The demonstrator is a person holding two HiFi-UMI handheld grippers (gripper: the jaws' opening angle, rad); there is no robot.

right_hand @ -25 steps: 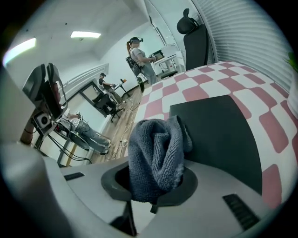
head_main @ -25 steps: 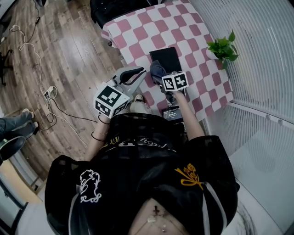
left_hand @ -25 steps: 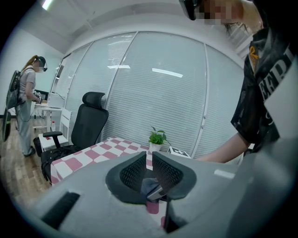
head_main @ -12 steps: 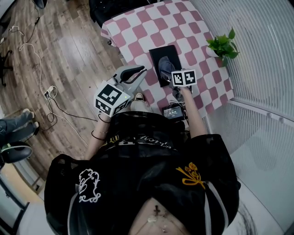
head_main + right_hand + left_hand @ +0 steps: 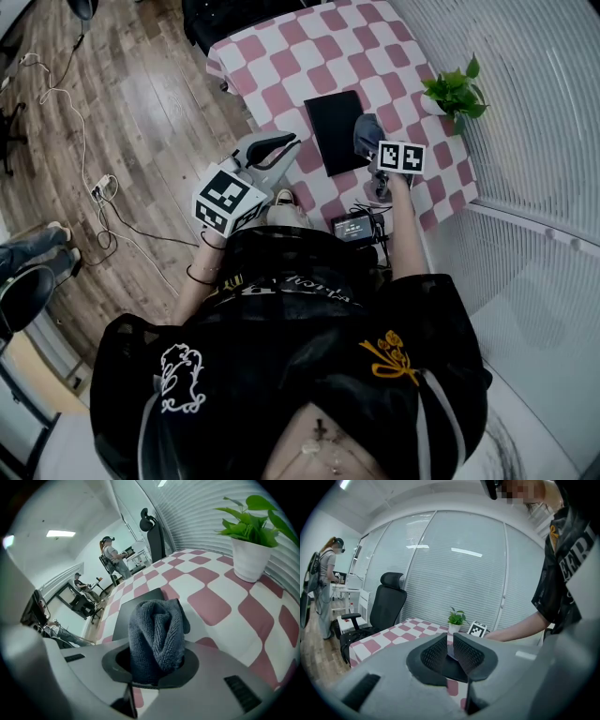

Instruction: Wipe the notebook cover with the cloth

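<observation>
A black notebook (image 5: 336, 131) lies flat on the pink-and-white checked table (image 5: 309, 52). My right gripper (image 5: 371, 141) is shut on a dark grey cloth (image 5: 367, 133), which now sits at the notebook's right edge, partly over the tablecloth. In the right gripper view the bunched cloth (image 5: 157, 630) fills the right gripper (image 5: 157, 653), and the notebook (image 5: 136, 611) lies just behind it to the left. My left gripper (image 5: 281, 150) hovers off the table's left edge, jaws together with nothing between them. In the left gripper view, the left gripper (image 5: 450, 651) points towards the table.
A potted plant (image 5: 455, 94) stands at the table's right side, close to the right gripper (image 5: 251, 536). A black office chair (image 5: 386, 606) is at the table's far end. A small black device (image 5: 354, 226) sits at the near edge. Cables (image 5: 94, 187) lie on the wooden floor.
My right gripper has swept the cloth rightwards across the notebook, from its near left corner to its right edge. The left gripper has stayed in place.
</observation>
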